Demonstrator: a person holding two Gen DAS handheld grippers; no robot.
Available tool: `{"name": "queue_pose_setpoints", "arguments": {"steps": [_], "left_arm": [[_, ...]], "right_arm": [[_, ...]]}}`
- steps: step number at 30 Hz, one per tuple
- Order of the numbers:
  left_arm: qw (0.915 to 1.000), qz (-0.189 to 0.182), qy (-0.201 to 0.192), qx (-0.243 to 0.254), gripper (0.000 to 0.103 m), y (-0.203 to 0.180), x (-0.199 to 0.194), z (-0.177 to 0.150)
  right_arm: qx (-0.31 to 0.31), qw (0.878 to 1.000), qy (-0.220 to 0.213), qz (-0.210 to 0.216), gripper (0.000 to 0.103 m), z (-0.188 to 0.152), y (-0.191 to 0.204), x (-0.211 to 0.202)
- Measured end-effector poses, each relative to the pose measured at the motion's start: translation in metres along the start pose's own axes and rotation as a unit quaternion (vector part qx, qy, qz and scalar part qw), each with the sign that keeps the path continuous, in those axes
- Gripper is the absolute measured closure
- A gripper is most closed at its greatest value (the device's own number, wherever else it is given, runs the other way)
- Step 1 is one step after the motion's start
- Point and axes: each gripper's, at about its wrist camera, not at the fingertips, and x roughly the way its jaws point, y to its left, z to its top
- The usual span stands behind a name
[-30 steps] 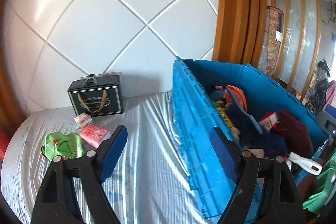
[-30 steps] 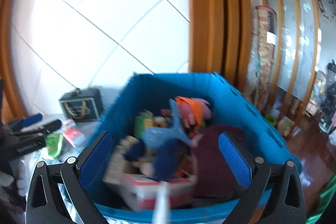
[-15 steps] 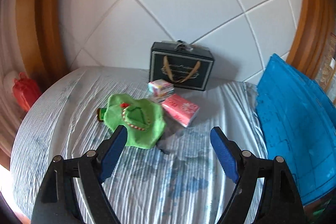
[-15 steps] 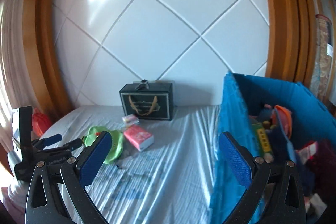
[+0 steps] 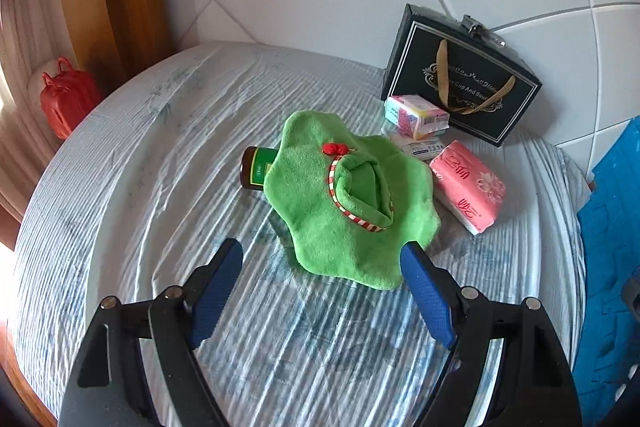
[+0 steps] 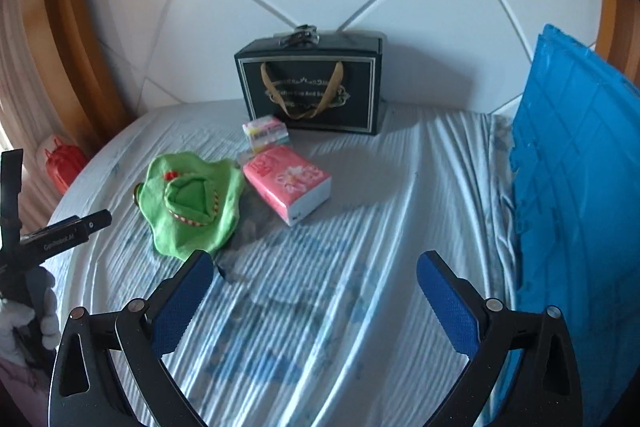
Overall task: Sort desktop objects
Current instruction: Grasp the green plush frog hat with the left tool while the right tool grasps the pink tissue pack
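Left wrist view
- Left gripper [image 5: 322, 259]: claw spread wide, nothing between the pads; it points down at the striped sheet [image 5: 140, 163].
- Green cloth [image 5: 344, 199]: lies just past the fingertips, toward 12 o'clock, covering most of a dark bottle [image 5: 255, 169] at its 9 o'clock edge.
- Pink tissue pack [image 5: 468, 185]: at 3 o'clock of the cloth, touching or nearly so.
- Small colourful box [image 5: 414, 115]: at 1 o'clock, in front of the black gift bag [image 5: 460, 79].

Right wrist view
- Right gripper [image 6: 316, 275]: claw also spread, empty.
- Blue crate [image 6: 580, 163]: at 3 o'clock, the likely place for sorted things.

Handling
- Cloth: I judge it soft and light; take a pinch at the near edge.
- Bottle: probably hard and able to roll; it may move when the cloth is lifted.
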Motion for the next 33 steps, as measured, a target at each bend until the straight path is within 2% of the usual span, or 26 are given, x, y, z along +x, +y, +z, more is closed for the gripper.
{"name": "queue_pose_setpoints", "arguments": {"steps": [9, 14, 20, 22, 25, 29, 32, 33], "left_arm": [[0.9983, 0.026, 0.052, 0.007, 0.022, -0.015, 0.115, 0.030], [0.9967, 0.033, 0.073, 0.014, 0.022, -0.020, 0.152, 0.029], [0.9967, 0.039, 0.067, 0.026, 0.022, -0.025, 0.170, 0.030], [0.9968, 0.042, 0.064, 0.025, 0.011, -0.024, 0.175, 0.030], [0.9965, 0.049, 0.058, 0.035, 0.000, -0.028, 0.182, 0.029], [0.9964, 0.049, 0.055, 0.041, 0.000, -0.029, 0.181, 0.028], [0.9963, 0.046, 0.057, 0.044, 0.000, -0.025, 0.175, 0.022], [0.9968, 0.044, 0.054, 0.039, 0.003, -0.023, 0.173, 0.020]], "right_arm": [[0.006, 0.998, 0.061, 0.027, 0.000, 0.026, -0.006, 0.123], [-0.015, 0.995, 0.081, 0.047, 0.000, 0.036, 0.005, 0.180], [-0.054, 0.992, 0.090, 0.063, 0.000, 0.044, 0.012, 0.228], [-0.061, 0.992, 0.090, 0.070, 0.000, 0.046, 0.012, 0.239], [-0.071, 0.990, 0.085, 0.088, 0.000, 0.049, 0.009, 0.251], [-0.078, 0.988, 0.084, 0.104, 0.000, 0.049, 0.009, 0.266], [-0.083, 0.987, 0.094, 0.096, 0.000, 0.041, 0.012, 0.278], [-0.089, 0.989, 0.081, 0.091, 0.000, 0.040, 0.015, 0.277]]}}
